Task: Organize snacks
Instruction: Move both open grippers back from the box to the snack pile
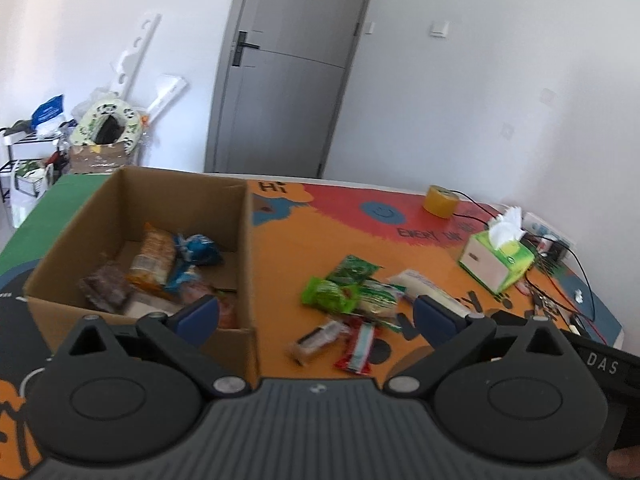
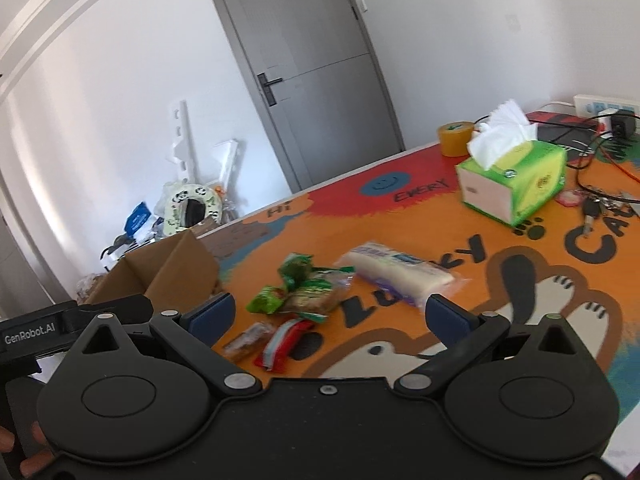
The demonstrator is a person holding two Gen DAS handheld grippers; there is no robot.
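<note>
Cardboard box half filled, loose snacks beside it on the table.
I see my left gripper and right gripper both spread wide, holding nothing, hovering above the snack pile without touching it.

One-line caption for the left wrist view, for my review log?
Open left gripper hovers empty between the cardboard box, partly filled with snacks, and loose snack packets on the colorful table mat.
</note>
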